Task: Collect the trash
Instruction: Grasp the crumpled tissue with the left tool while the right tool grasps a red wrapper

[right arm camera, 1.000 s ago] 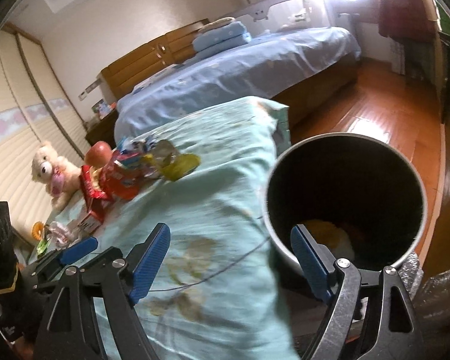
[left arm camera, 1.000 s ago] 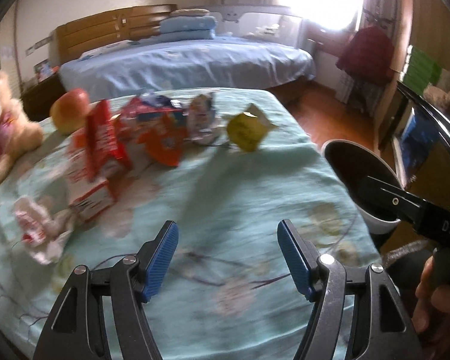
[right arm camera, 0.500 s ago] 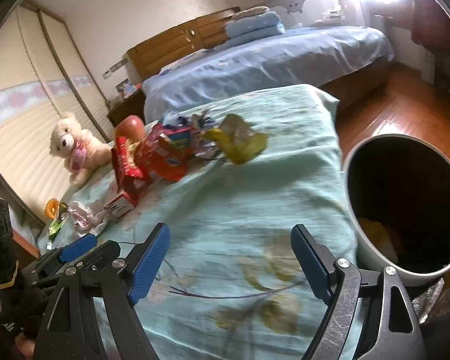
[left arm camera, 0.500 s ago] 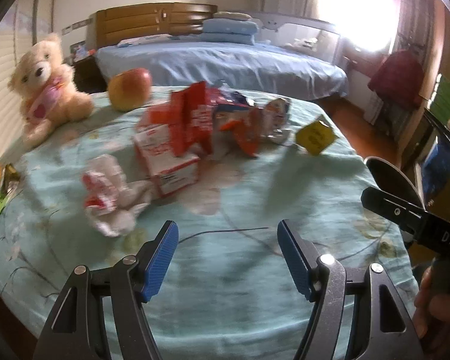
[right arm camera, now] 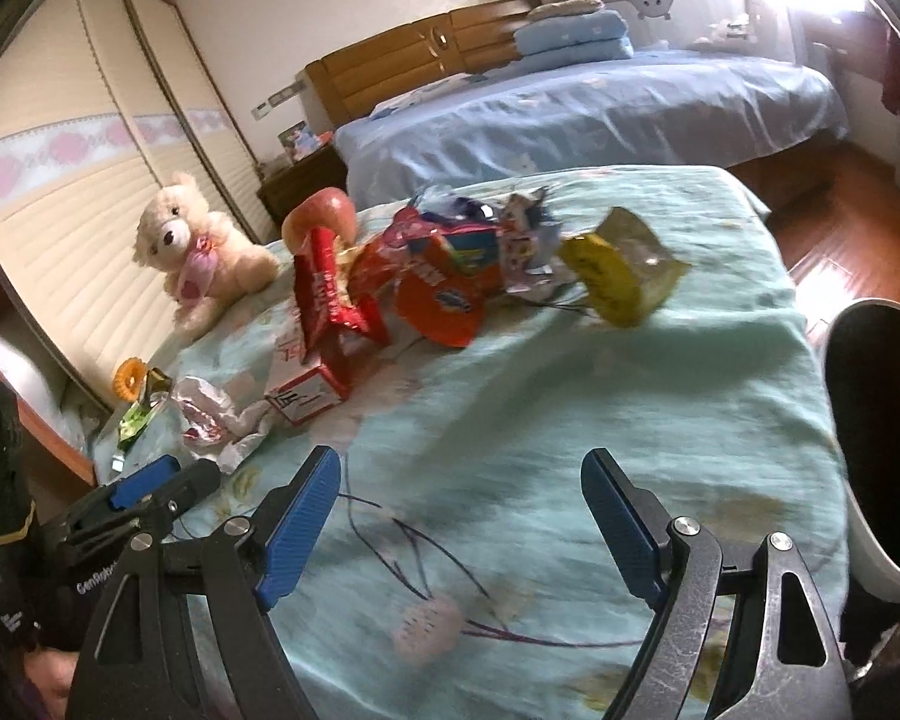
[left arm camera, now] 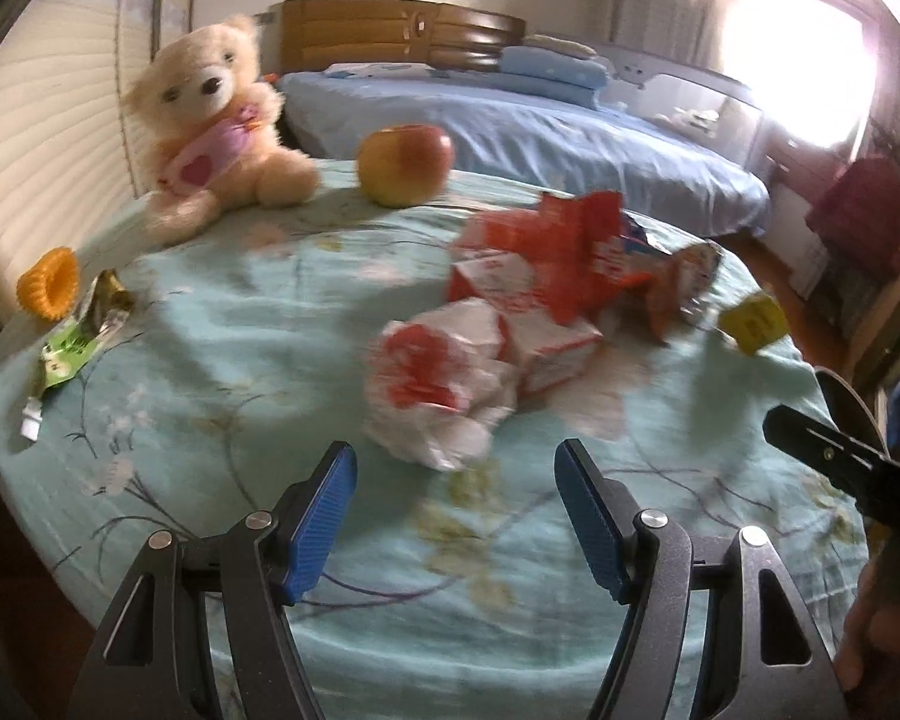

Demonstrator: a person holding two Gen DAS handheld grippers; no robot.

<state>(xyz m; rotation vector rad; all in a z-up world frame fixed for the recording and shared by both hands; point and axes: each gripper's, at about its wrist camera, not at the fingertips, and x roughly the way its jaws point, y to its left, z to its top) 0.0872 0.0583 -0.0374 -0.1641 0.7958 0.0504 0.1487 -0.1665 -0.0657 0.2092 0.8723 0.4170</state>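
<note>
A pile of trash lies on a light-green flowered cloth [left arm camera: 222, 372]: a crumpled white-and-red wrapper [left arm camera: 438, 384], red-and-white cartons [left arm camera: 510, 294], orange snack bags [right arm camera: 444, 294] and a yellow packet [right arm camera: 618, 276]. A green wrapper [left arm camera: 72, 348] lies at the cloth's left edge. My left gripper [left arm camera: 453, 480] hovers open just short of the crumpled wrapper, with nothing between its blue pads. My right gripper [right arm camera: 462, 492] is open over bare cloth, well short of the pile. The dark bin [right arm camera: 876, 438] stands at the right edge of the right wrist view.
A teddy bear [left arm camera: 210, 126], an apple [left arm camera: 405, 162] and an orange ring toy [left arm camera: 48, 288] sit on the cloth's far and left sides. A blue bed [right arm camera: 600, 108] lies beyond, with wooden floor [right arm camera: 840, 192] to the right. A hand [left arm camera: 882, 630] shows at the lower right.
Both grippers have swung left, away from the bin and toward the trash pile. The crumpled wrapper now lies just ahead of the left gripper. The bin has slid to the right edge.
</note>
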